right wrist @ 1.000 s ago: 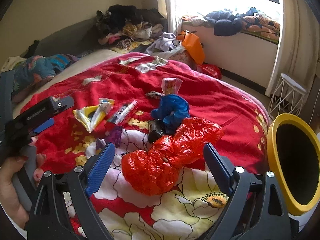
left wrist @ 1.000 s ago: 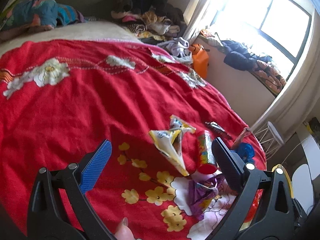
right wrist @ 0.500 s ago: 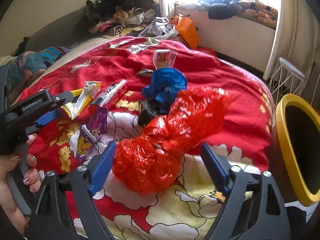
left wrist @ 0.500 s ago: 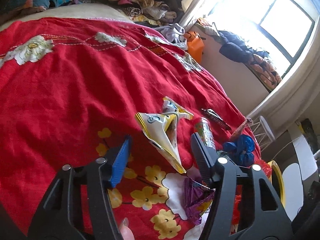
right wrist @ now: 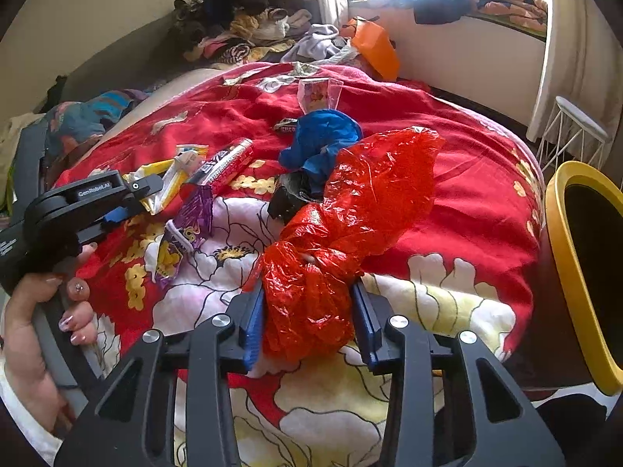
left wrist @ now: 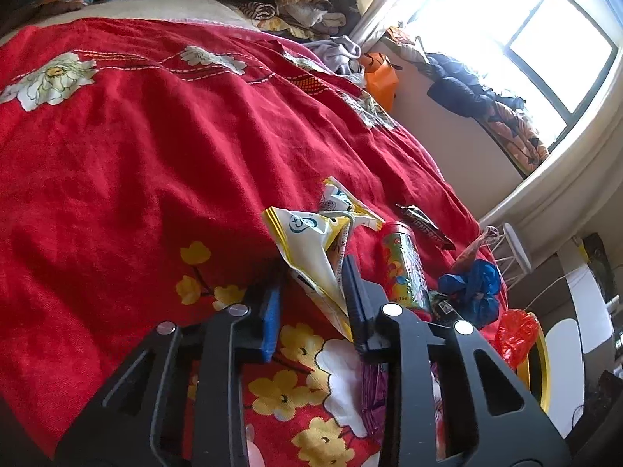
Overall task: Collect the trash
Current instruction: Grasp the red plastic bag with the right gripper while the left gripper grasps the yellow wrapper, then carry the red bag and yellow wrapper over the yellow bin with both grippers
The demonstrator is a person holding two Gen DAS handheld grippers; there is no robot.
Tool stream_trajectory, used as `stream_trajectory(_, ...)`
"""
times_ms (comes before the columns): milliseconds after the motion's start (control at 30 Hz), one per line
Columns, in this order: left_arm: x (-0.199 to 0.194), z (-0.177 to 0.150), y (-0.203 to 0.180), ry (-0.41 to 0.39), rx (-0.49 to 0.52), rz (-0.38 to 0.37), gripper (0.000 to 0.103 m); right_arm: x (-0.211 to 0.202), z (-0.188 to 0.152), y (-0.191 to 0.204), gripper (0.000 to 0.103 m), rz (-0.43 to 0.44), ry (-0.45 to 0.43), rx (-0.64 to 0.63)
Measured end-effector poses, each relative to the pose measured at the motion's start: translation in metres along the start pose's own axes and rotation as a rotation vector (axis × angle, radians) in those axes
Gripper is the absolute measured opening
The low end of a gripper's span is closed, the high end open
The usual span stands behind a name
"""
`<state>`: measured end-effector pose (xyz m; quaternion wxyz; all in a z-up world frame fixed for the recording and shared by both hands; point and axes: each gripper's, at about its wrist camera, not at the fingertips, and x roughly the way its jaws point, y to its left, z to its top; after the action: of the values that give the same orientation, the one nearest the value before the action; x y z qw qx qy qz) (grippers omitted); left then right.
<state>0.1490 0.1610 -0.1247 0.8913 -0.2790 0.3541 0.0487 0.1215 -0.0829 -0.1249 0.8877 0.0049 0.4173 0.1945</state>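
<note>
Both grippers have closed in over the last second, jaws narrowing from wide open. The right gripper (right wrist: 307, 321) now has its blue pads pressed on either side of the red plastic bag (right wrist: 342, 225), whose crinkled length runs away from the jaws toward the blue bag (right wrist: 321, 142); it looks gripped, though not lifted yet. Over on the left, the left gripper (left wrist: 313, 303) brackets the yellow-and-white wrapper (left wrist: 311, 249), which stands up between the fingers, right pad touching it, left pad a little apart, so not quite shut. The yellow-rimmed bin (right wrist: 564, 257) sits just off the bed's edge on the right arm's side, so that bag should go first. Everything lies on the red floral blanket (right wrist: 467, 179), clothes piled behind, window bright.
</note>
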Motion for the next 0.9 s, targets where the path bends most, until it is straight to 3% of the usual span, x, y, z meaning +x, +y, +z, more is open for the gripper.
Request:
stream_trajectory(367, -0.029, 0.006, -0.008, -0.057, 0.043, 0.001, 0.016, -0.034, 0.000, -0.006, 0.037, -0.001, -0.076, -0.048)
stream_trajectory(567, -0.052, 0.016, -0.020, -0.123, 0.079, -0.022, 0.014, -0.045, 0.004, -0.003, 0.037, 0.002, -0.100, -0.069)
stream_trajectory(900, -0.076, 0.018, -0.047, -0.160, 0.145, -0.071, 0.010, -0.063, 0.009, 0.002, 0.037, 0.013, -0.149, -0.106)
